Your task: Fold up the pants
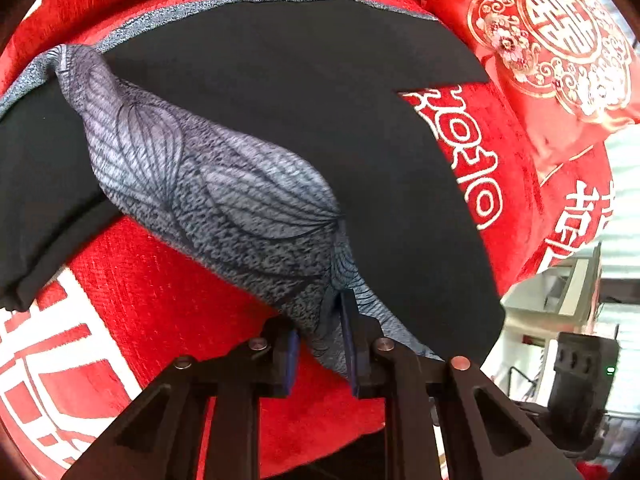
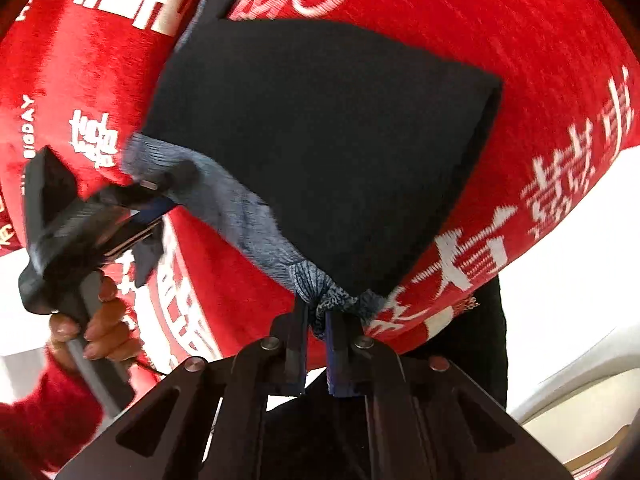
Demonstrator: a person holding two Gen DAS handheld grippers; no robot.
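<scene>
The pants [image 1: 280, 100] are black with a grey leaf-patterned waistband [image 1: 224, 188] and lie on a red bedspread [image 1: 160, 300]. My left gripper [image 1: 320, 340] is shut on one end of the waistband, lifted off the bed. In the right wrist view the pants [image 2: 328, 140] hang as a black panel, and my right gripper [image 2: 316, 336] is shut on the bunched other end of the waistband [image 2: 332, 296]. The left gripper [image 2: 132, 204] shows there at the left, held by a hand, with the waistband stretched between the two grippers.
A red embroidered pillow [image 1: 552, 40] lies at the far right of the bed. The bed's edge and a room with furniture [image 1: 576, 320] lie to the right. The person's hand and red sleeve [image 2: 80, 340] are at lower left in the right wrist view.
</scene>
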